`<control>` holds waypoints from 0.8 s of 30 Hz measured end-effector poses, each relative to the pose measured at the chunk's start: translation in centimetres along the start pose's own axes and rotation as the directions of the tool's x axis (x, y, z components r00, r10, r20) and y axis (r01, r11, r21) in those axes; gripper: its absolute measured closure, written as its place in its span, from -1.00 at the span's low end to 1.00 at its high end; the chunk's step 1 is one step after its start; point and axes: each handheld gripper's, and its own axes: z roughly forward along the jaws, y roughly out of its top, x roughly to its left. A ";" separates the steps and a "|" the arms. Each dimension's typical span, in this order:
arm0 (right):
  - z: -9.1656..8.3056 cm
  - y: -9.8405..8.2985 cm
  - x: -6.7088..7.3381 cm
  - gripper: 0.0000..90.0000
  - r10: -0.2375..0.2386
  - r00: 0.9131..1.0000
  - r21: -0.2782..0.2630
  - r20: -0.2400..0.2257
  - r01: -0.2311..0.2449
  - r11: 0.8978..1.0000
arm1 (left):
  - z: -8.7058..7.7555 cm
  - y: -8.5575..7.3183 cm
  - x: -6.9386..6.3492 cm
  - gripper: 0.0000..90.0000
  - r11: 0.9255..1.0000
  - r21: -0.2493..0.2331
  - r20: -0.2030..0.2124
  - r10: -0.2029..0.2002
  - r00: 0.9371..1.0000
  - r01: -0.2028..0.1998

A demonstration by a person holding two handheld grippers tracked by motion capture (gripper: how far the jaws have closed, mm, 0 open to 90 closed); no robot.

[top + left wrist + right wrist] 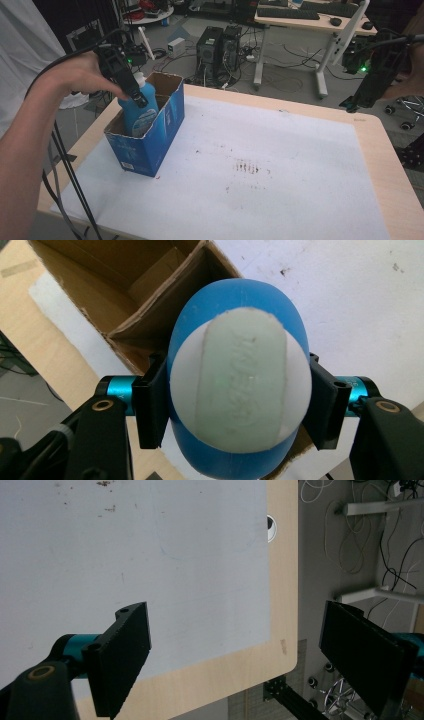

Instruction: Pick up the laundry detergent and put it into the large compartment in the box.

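Observation:
A blue bottle (139, 114) with a white cap stands partly inside an open blue cardboard box (159, 131) at the table's left. My left gripper (134, 93) is shut on the bottle's upper part, held from above by a hand. In the left gripper view the black jaws press both sides of the blue bottle (239, 375), whose pale cap faces the camera, over the brown inside of the box (125, 285). My right gripper (361, 98) hangs open above the table's far right corner. In the right gripper view the right gripper (250, 660) has its jaws wide apart with nothing between them.
A white mat (260, 165) with reddish stains near its middle covers the wooden table (390, 165). Behind the table are computer towers (216, 46), cables and a desk (310, 20). In the right gripper view the table corner (285, 650) lies below the jaws.

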 end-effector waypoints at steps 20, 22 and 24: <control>0.4 -0.2 0.2 -0.73 0.002 1.000 0.009 -0.003 -0.002 1.000 | 3.9 -0.5 -0.3 -0.14 0.998 0.039 -0.021 0.042 0.999 -0.041; 0.4 -0.3 0.2 -0.72 -0.004 1.000 0.009 -0.004 0.004 1.000 | 4.0 -0.5 -0.3 -0.14 0.998 0.044 -0.021 0.051 0.998 -0.050; 0.5 -0.3 0.2 -0.72 -0.001 1.000 0.008 -0.003 0.001 1.000 | 4.4 -0.6 -0.3 -0.14 0.997 0.053 -0.026 0.059 0.998 -0.057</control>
